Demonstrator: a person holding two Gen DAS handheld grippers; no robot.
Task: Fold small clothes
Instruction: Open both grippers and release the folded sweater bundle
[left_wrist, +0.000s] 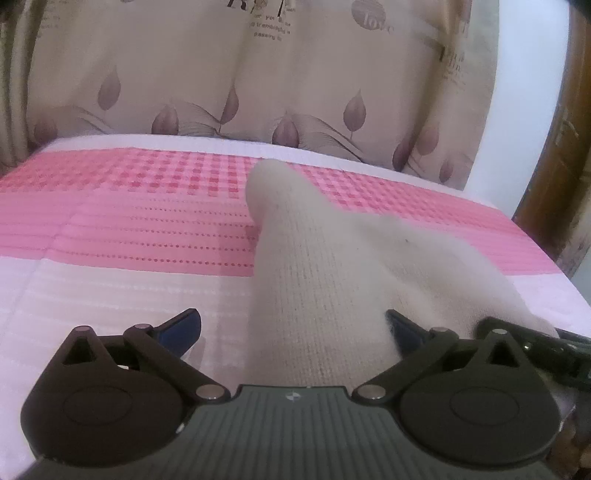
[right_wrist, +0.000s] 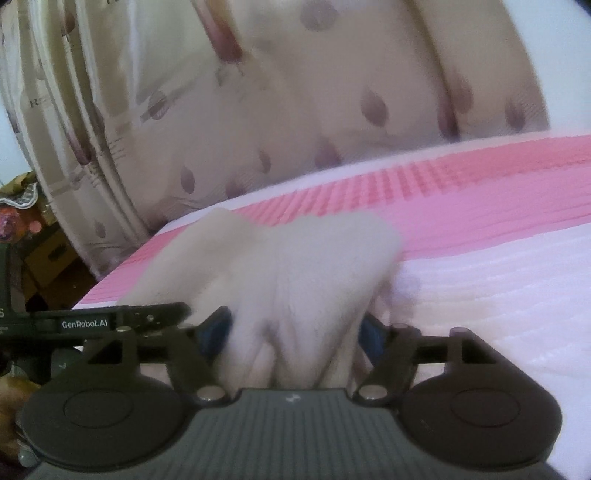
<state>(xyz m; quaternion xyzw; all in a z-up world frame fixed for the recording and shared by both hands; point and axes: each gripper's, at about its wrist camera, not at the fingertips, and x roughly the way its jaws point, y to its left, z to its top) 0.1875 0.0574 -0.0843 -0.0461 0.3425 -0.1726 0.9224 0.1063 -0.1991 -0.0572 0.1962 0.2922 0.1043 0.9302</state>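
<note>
A small cream knitted garment (left_wrist: 317, 266) lies on the pink and white bed cover (left_wrist: 110, 221), stretching away from me. My left gripper (left_wrist: 291, 328) is open, its blue-padded fingers (left_wrist: 181, 328) wide apart, with the near end of the garment lying between them. In the right wrist view the same cream garment (right_wrist: 295, 280) is bunched up between the fingers of my right gripper (right_wrist: 295, 332). The blue pads (right_wrist: 214, 332) press against the cloth on both sides. The other gripper (right_wrist: 110, 321) shows at the left edge of that view.
A beige curtain with purple leaf prints (left_wrist: 258, 74) hangs right behind the bed. A brown wooden frame (left_wrist: 554, 166) stands at the right. In the right wrist view, the bed's edge drops off at the left toward cluttered furniture (right_wrist: 29, 221).
</note>
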